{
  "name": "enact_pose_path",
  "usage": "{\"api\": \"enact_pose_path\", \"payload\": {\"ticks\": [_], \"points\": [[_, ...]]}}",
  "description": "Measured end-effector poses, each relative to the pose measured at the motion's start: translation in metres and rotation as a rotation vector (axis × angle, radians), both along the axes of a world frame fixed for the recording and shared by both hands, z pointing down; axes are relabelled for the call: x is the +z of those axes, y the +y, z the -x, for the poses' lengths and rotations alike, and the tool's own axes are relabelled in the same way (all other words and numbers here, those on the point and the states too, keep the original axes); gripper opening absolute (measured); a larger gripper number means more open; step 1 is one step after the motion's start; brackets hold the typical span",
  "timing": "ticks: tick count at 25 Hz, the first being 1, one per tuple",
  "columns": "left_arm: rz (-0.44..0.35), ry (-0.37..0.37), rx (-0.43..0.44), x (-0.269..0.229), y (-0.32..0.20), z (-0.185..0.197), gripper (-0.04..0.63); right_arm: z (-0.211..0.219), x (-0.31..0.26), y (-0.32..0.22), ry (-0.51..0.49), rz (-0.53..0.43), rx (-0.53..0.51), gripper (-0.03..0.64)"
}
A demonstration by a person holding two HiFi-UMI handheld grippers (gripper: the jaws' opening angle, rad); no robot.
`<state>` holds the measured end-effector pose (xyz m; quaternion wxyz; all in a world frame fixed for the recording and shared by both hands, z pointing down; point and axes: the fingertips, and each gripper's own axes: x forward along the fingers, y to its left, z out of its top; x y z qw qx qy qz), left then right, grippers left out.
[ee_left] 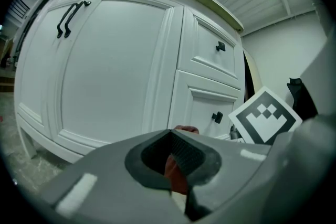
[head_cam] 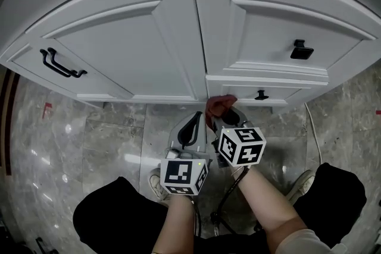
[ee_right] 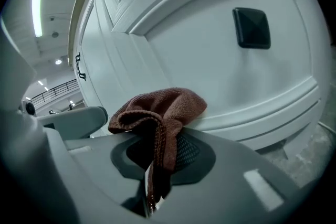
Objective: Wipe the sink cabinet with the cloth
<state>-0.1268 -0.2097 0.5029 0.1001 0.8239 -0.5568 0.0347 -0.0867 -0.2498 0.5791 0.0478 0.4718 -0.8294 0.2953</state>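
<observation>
A: Right hand-held gripper [ee_right: 160, 138]?
B: Clamped on the cloth [ee_right: 157, 110]. Reddish-brown, bunched over the jaw tips, one fold hanging down between them.
A: Where's the cloth?
B: Pressed to the lower drawer [head_cam: 286, 93] of the white cabinet [head_cam: 149, 50], left of the black knob [head_cam: 261, 94], just above the floor [head_cam: 95, 140].
A: Left hand-held gripper [ee_left: 170, 134]?
B: Jaw tips touching, clenched. Red shows through the gap behind them; looks like the cloth beyond, not pinched. It sits just left of the right one, pointing at the cabinet base.
</observation>
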Motion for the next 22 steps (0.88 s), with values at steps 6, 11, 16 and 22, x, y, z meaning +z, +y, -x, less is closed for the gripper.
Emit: {"api": "enact_pose_path", "payload": {"ticks": [6, 11, 16, 22], "points": [[-0.007, 0.009, 0.017, -0.003, -0.002, -0.013, 0.0, -0.036, 0.009, -0.001, 0.035, 0.019, 0.057, 0.083], [-0.002, 0.015, 0.028, -0.002, -0.005, -0.027, 0.0, -0.065, 0.007, 0.0, 0.041, 0.03, 0.094, 0.083], [-0.001, 0.015, 0.06, -0.001, -0.008, -0.051, 0.0, -0.103, 0.008, 0.001, 0.05, 0.036, 0.141, 0.084], [-0.002, 0.01, 0.119, 0.0, -0.008, -0.087, 0.0, -0.153, 0.009, 0.003, 0.053, 0.046, 0.229, 0.084]]}}
